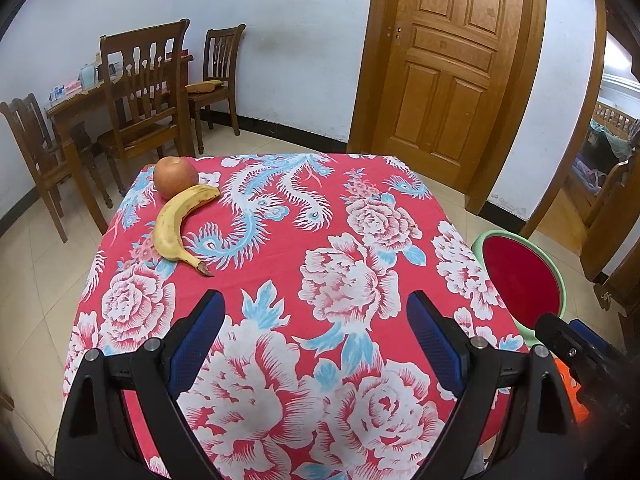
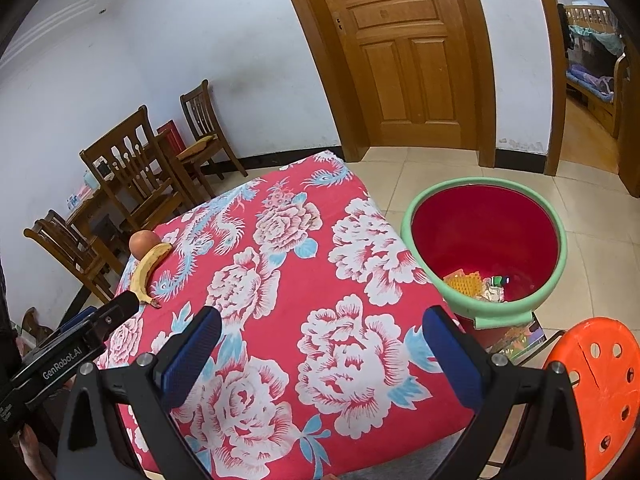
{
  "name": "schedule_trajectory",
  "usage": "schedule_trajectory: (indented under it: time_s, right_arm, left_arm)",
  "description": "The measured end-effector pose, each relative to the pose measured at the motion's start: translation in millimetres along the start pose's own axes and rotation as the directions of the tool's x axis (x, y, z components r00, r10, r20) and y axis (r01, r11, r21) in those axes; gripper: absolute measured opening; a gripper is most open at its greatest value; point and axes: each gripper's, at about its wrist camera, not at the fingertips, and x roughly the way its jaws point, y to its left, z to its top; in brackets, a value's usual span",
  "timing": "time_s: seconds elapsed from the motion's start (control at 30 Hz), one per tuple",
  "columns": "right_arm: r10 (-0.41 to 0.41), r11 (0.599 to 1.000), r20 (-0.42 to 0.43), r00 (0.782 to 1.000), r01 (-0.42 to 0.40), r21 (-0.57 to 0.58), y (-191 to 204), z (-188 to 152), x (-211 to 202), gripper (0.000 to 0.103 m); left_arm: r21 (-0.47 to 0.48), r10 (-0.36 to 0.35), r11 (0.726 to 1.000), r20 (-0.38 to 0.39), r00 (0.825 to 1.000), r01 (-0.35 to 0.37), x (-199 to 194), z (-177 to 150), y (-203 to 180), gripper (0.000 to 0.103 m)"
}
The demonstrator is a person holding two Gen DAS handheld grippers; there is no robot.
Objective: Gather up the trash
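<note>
A red bin with a green rim [image 2: 486, 188] stands on the floor to the right of the table; several scraps of trash [image 2: 478, 286] lie at its bottom. In the left wrist view only part of the bin [image 1: 520, 276] shows. My left gripper [image 1: 316, 312] hangs open over the red floral tablecloth [image 1: 280, 208], nothing between its blue pads. My right gripper [image 2: 320, 328] is open too, above the cloth's near right part, empty. A yellow banana [image 1: 176, 228] and an apple [image 1: 175, 177] lie at the table's far left corner, well beyond both grippers.
An orange perforated stool [image 2: 600, 392] stands near the bin at lower right. Wooden chairs [image 1: 148, 96] and a dining table [image 1: 76, 108] fill the back left. A closed wooden door [image 1: 448, 68] is behind the table; a doorway [image 2: 588, 80] opens at far right.
</note>
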Motion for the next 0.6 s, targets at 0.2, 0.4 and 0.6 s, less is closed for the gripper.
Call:
schedule_trajectory:
  time_s: [0.2,0.4,0.6]
  right_arm:
    - [0.001,1.000,-0.001,1.000,-0.001,0.000,-0.4,0.0,-0.4,0.102]
    - [0.001,1.000,0.000,1.000,-0.001,0.000,-0.8,0.1,0.1,0.102]
    - [0.001,1.000,-0.001,1.000,-0.001,0.001,-0.9,0.1,0.2,0.102]
  left_arm:
    - [0.001,0.000,1.000,-0.001,1.000,0.000,-0.5,-1.1,-0.4,0.091]
    - [0.001,0.001,1.000,-0.001,1.000,-0.001,-0.2,-1.0,-0.2,0.091]
    - [-0.001,0.001,1.000,-0.003,1.000,-0.001,0.1,-1.7,-0.3,0.091]
